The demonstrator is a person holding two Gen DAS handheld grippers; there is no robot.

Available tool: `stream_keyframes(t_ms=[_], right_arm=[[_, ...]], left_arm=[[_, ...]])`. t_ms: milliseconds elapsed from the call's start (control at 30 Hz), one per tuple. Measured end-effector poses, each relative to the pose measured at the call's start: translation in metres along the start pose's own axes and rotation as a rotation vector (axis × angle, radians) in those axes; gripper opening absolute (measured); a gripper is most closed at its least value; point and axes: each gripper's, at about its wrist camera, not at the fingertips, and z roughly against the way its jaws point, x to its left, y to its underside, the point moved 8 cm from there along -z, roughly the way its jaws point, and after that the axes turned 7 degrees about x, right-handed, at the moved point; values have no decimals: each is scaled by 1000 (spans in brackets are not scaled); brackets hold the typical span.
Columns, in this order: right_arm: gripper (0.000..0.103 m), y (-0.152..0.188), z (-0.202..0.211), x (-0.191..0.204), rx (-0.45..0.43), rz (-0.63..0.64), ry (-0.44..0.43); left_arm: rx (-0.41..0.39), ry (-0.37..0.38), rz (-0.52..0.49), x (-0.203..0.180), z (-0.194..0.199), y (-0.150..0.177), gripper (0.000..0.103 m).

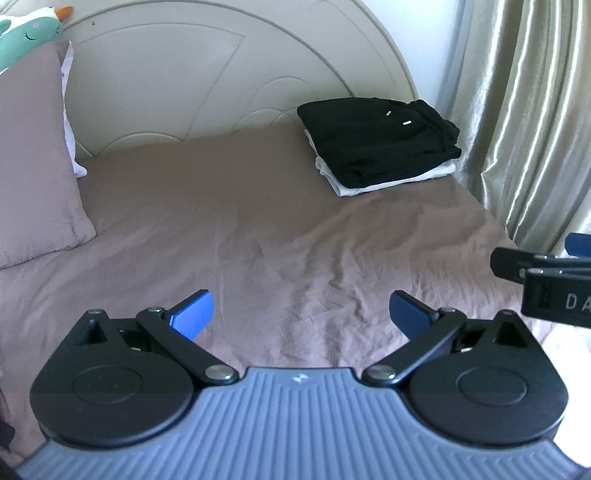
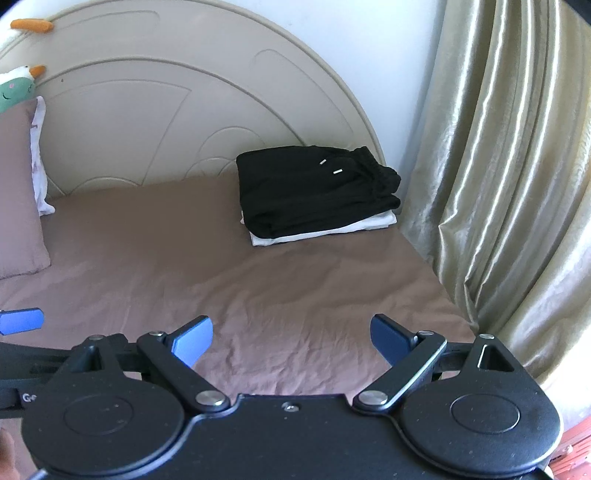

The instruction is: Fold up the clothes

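Note:
A folded black garment with white drawstring tips (image 1: 380, 142) lies on top of a folded white garment (image 1: 373, 184) at the far right corner of the bed, by the headboard. The stack also shows in the right wrist view (image 2: 317, 195), with the white garment (image 2: 321, 234) under it. My left gripper (image 1: 301, 314) is open and empty above the brown sheet (image 1: 258, 240), well short of the stack. My right gripper (image 2: 291, 339) is open and empty above the sheet (image 2: 258, 288). Part of the right gripper (image 1: 546, 273) shows at the right edge of the left wrist view.
A beige headboard (image 1: 207, 81) stands behind the bed. A brown pillow (image 1: 33, 155) and a plush toy (image 1: 29, 33) sit at the left. A gold curtain (image 2: 498, 166) hangs along the bed's right side.

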Motion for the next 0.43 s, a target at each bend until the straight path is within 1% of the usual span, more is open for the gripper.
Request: stream_keyframes(t_ms=[167, 433], right_arm=[[95, 0, 0, 0, 1, -6, -1], [95, 1, 0, 0, 4, -12, -7]], left_arm=[[-15, 0, -18, -2, 1, -1, 103], [-13, 2, -21, -2, 2, 0, 103]])
